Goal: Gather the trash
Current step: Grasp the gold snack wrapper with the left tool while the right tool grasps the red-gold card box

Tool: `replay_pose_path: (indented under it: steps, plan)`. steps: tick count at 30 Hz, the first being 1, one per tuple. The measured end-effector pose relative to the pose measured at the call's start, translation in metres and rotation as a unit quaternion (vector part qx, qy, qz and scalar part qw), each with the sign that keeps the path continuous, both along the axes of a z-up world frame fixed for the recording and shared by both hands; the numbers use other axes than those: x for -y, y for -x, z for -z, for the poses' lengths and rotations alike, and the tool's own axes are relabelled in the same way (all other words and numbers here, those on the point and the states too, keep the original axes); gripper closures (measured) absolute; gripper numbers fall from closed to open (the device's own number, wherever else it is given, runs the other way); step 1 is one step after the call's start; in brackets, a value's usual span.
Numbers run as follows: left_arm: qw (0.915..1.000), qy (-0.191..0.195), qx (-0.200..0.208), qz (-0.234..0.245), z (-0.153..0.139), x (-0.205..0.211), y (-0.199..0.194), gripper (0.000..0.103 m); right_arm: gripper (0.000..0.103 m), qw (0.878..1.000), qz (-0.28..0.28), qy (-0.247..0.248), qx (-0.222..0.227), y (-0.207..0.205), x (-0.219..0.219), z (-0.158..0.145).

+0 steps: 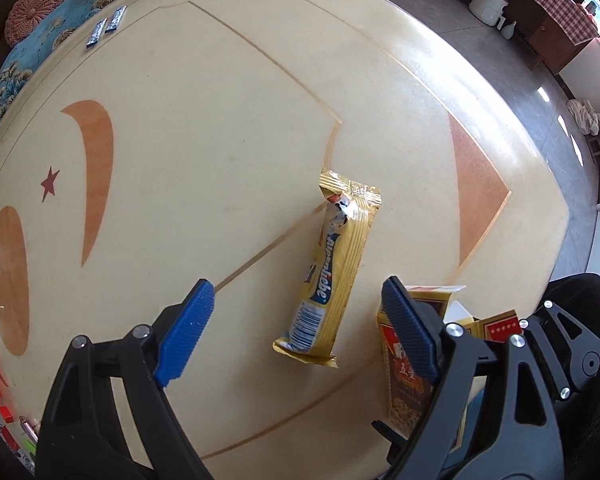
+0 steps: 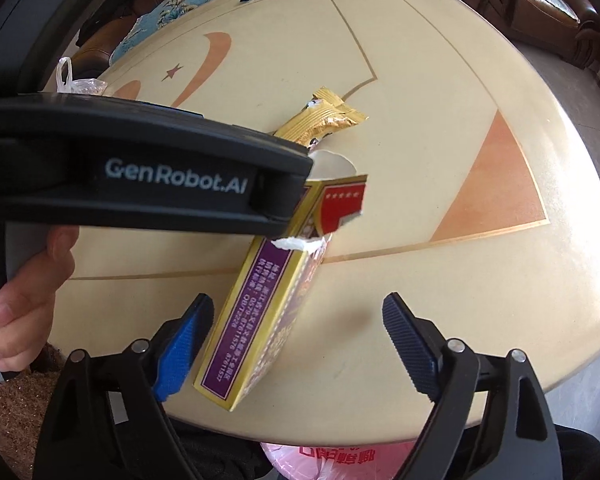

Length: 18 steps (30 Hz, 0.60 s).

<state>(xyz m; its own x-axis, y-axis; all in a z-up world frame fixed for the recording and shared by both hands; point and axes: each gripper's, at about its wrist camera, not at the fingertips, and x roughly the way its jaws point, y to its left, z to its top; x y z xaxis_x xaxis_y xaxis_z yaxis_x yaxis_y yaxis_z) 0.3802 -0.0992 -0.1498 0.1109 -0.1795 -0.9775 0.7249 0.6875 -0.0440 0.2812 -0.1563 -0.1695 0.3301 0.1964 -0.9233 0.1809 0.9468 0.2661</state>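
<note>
Pickup approach step. Left gripper [image 1: 296, 334] jaws wide over wrapper [image 1: 332, 268] on table [image 1: 220, 120]. Right gripper [image 2: 300, 344] wide around torn box [image 2: 260, 308], not gripping. Next, I'd guess: close both, lift.

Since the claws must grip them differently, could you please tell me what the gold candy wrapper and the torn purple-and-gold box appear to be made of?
The gold candy wrapper looks like thin metallised plastic film: glossy, crinkled, with crimped sealed ends and a torn-open top. The torn purple-and-gold box looks like printed paperboard with a slight sheen: flat, stiff panels, sharp folds and a white fibrous torn edge.
</note>
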Motion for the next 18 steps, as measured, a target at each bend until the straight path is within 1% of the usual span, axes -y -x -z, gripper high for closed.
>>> replay_pose_path:
  steps: [1, 3, 5, 6, 7, 8, 9, 11, 15, 16, 17, 18]
  plan:
    - [1.0000, 0.000, -0.001, 0.003, 0.001, 0.001, 0.001, 0.019, 0.018, 1.000, -0.001, 0.006, 0.001, 0.000, 0.000, 0.000]
    - [1.0000, 0.001, -0.004, 0.007, 0.002, 0.003, 0.003, 0.019, 0.021, 1.000, -0.008, 0.018, 0.007, 0.000, -0.003, -0.001]
    - [0.9998, 0.009, -0.009, 0.013, 0.001, 0.004, 0.003, 0.020, 0.033, 1.000, -0.011, 0.020, 0.008, -0.001, -0.004, 0.000]
    - [0.9997, 0.013, -0.013, 0.015, 0.000, 0.004, 0.003, 0.022, 0.034, 1.000, -0.010, 0.022, 0.012, 0.001, -0.003, -0.001]
    - [0.9996, 0.016, -0.016, 0.015, 0.000, 0.004, 0.003, 0.028, 0.042, 1.000, -0.012, 0.018, 0.016, 0.002, -0.002, -0.001]
    - [0.9996, 0.017, -0.019, 0.015, 0.000, 0.004, 0.003, 0.031, 0.048, 0.999, -0.014, 0.024, 0.017, 0.002, -0.003, -0.002]
    - [0.9995, 0.016, -0.021, 0.014, 0.001, 0.005, 0.002, 0.032, 0.049, 0.999, -0.016, 0.029, 0.018, 0.002, -0.003, -0.002]
    - [0.9996, 0.010, -0.023, 0.013, 0.005, 0.005, 0.002, 0.033, 0.055, 0.999, -0.019, 0.036, 0.020, 0.002, -0.003, -0.002]
    - [0.9994, 0.004, -0.031, 0.011, 0.015, 0.006, 0.002, 0.034, 0.057, 0.999, -0.021, 0.038, 0.023, 0.004, -0.001, -0.002]
    - [0.9995, 0.003, -0.031, 0.011, 0.017, 0.008, 0.000, 0.036, 0.063, 0.999, -0.023, 0.039, 0.025, 0.003, -0.002, -0.002]
    - [0.9995, 0.005, -0.028, 0.014, 0.016, 0.009, 0.001, 0.039, 0.070, 0.999, -0.022, 0.040, 0.025, 0.003, 0.000, -0.002]
    - [0.9996, 0.003, -0.026, 0.013, 0.016, 0.009, 0.002, 0.041, 0.071, 0.999, -0.022, 0.037, 0.026, 0.008, -0.001, -0.002]
